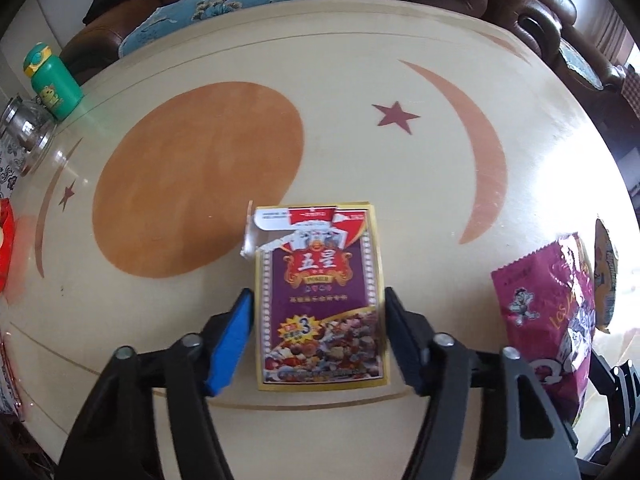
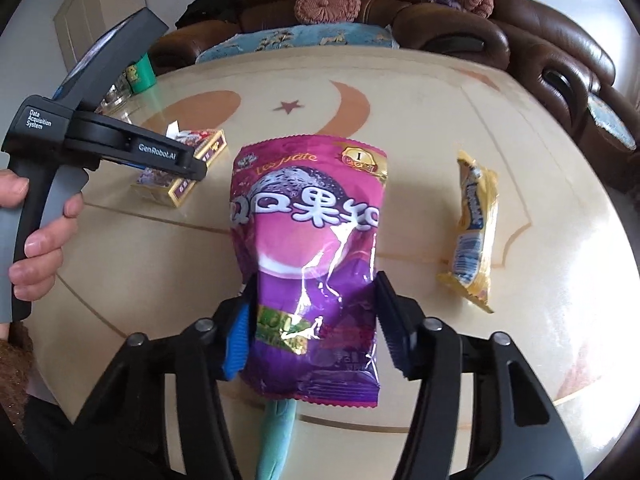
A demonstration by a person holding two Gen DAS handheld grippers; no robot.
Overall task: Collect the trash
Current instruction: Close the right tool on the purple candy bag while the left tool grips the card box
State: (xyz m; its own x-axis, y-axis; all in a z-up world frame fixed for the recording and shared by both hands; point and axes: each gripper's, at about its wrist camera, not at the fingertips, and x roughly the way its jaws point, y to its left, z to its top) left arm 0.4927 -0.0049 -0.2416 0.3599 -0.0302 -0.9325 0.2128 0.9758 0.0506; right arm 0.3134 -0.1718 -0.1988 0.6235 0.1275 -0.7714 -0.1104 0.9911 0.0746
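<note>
Left wrist view, left to right. A green bottle (image 1: pixel 50 82) stands at the table's (image 1: pixel 400 152) far left edge beside a glass jar (image 1: pixel 26 136). A red item at the left border is cut off and cannot be identified. Centre: a card box (image 1: pixel 320 300), purple with a yellow border, lies flat on the table, its top flap torn open and white inside. The left gripper (image 1: pixel 318 332) straddles the box's lower half; its right pad meets the box edge, while a thin gap shows at the blue left pad, so a firm pinch is not confirmed.

Right wrist view, left to right. A hand (image 2: pixel 40 232) holds the left gripper's handle over the box. Centre: a purple and pink bag (image 2: pixel 312 264), glossy and creased, lies on the table with the right gripper (image 2: pixel 314 324) clamped on its lower sides, which pucker inward at the pads. Right: a yellow wrapper (image 2: pixel 474 228) lies loose on the table, apart from the bag.
</note>
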